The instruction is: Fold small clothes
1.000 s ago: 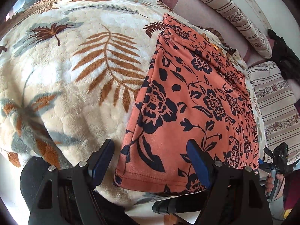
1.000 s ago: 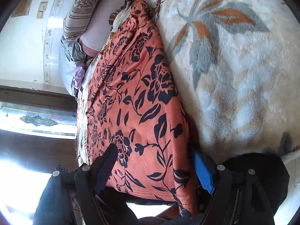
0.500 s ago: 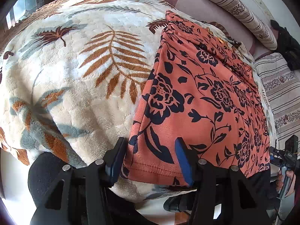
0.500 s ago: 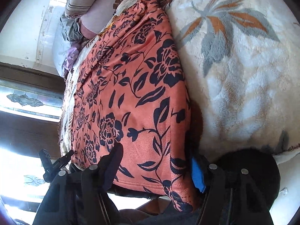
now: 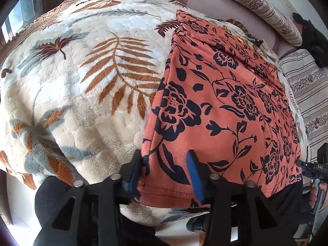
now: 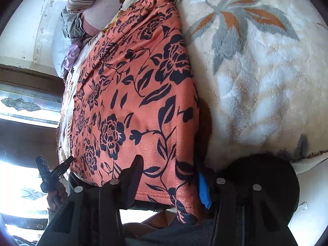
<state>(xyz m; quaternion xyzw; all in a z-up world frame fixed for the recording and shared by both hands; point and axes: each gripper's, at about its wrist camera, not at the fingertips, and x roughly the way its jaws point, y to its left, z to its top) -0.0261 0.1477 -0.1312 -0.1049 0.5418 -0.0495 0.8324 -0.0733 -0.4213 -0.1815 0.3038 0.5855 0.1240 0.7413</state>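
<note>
Since a second ago both tools are being closed: the left tool (image 5: 166,174) and right tool (image 6: 170,180) straddle the near hem corners of the orange garment (image 5: 221,106), not yet clamped, so lifting for a fold is judged next.

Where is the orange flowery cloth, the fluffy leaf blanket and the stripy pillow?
orange flowery cloth (image 5: 225,110): left wrist view, the middle of its top side.
fluffy leaf blanket (image 5: 86,86): left wrist view, a bare part left of the cloth.
stripy pillow (image 5: 256,2): left wrist view, its long side at the top.

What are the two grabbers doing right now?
Left gripper: closing around the near left corner of the orange flowered cloth.
Right gripper: closing around the cloth's near right corner.
</note>
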